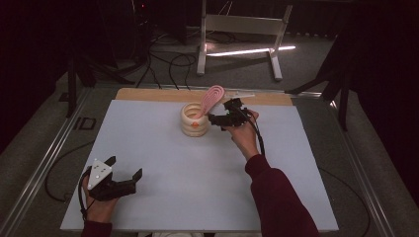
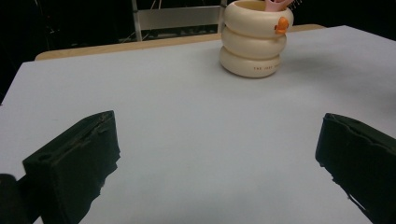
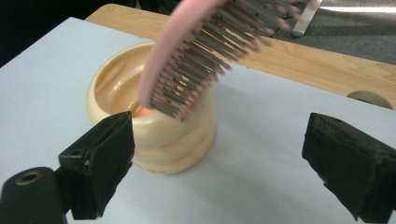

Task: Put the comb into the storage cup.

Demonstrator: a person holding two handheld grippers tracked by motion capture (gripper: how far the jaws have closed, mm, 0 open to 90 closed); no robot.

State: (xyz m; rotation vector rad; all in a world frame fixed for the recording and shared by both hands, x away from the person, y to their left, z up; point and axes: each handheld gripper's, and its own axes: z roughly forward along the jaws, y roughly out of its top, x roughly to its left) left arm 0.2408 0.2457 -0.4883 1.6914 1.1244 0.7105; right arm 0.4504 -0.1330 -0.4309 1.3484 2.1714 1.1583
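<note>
A pink bristled hairbrush [image 3: 196,51] leans in a glossy cream ringed pot [image 1: 194,120]. My right gripper [image 1: 223,114] gapes wide beside it, empty; my left gripper [image 1: 123,169] is wide open too.

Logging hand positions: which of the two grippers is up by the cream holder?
The right gripper, jaws open beside the cream holder; the left gripper sits at the near edge.

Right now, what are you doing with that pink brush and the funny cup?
A person is working at a table with a gripper in each hand. The pink hairbrush stands handle-down in the cream ringed cup, leaning out over its rim. The right gripper sits right beside the cup with its jaws open, holding nothing. The left gripper waits near the front of the white table, also open, pointing toward the cup.
</note>
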